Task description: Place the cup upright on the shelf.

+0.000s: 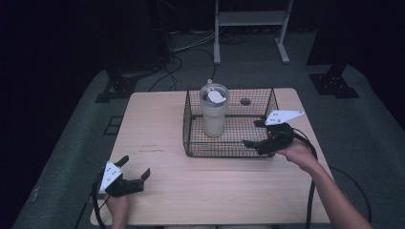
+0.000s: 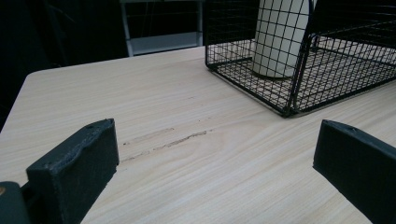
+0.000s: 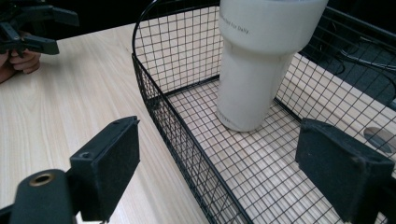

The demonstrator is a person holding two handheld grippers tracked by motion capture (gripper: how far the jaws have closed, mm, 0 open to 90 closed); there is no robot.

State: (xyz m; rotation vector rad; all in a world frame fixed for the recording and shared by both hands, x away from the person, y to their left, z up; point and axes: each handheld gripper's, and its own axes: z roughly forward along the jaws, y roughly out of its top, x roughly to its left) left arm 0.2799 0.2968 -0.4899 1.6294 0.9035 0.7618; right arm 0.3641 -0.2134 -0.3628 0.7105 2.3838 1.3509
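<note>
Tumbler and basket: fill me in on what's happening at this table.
A person works with a claw in each hand. The right claw is open at the wire basket's near right corner, straddling its rim, one jaw inside and one outside. A white tumbler with a lid stands upright inside the basket, untouched. The left claw is open and empty near the table's front left corner, well away from the basket.

Dim overhead light, dark surroundings, soft low-resolution frames.
</note>
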